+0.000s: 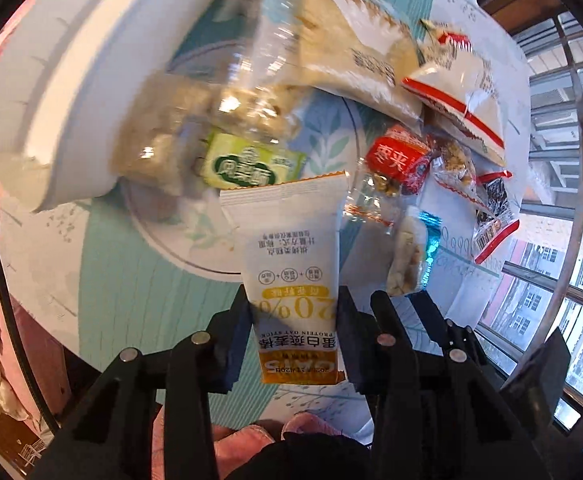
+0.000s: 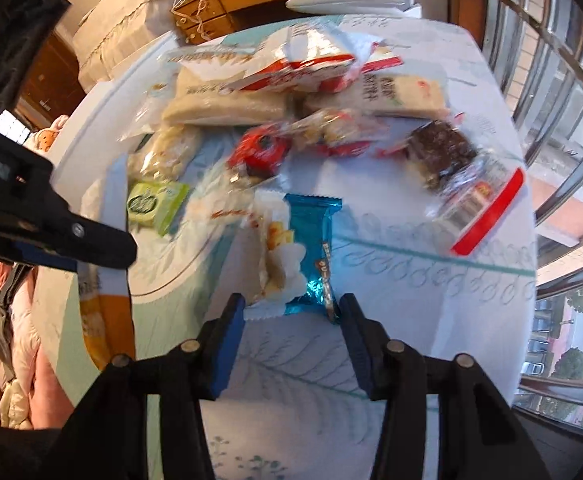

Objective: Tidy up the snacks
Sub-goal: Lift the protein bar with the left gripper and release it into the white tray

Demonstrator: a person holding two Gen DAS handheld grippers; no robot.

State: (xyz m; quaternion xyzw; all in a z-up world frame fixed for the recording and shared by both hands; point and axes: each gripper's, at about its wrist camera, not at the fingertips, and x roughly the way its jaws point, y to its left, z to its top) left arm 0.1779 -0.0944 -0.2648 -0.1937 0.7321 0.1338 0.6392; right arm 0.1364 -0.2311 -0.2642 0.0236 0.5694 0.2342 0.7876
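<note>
White-and-orange oat stick packet [image 1: 291, 264] hangs pinched in the left hand-held gripper [image 1: 295, 332].

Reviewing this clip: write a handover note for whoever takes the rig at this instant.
Left gripper: shut on the oat stick packet, held above the table.
Right gripper: jaws either side of the blue packet's near end; grip uncertain.
Remaining snacks: green packet, red packet and others lie loose in a pile.
Done: one packet picked up.
Left: place it, sort the rest.
</note>
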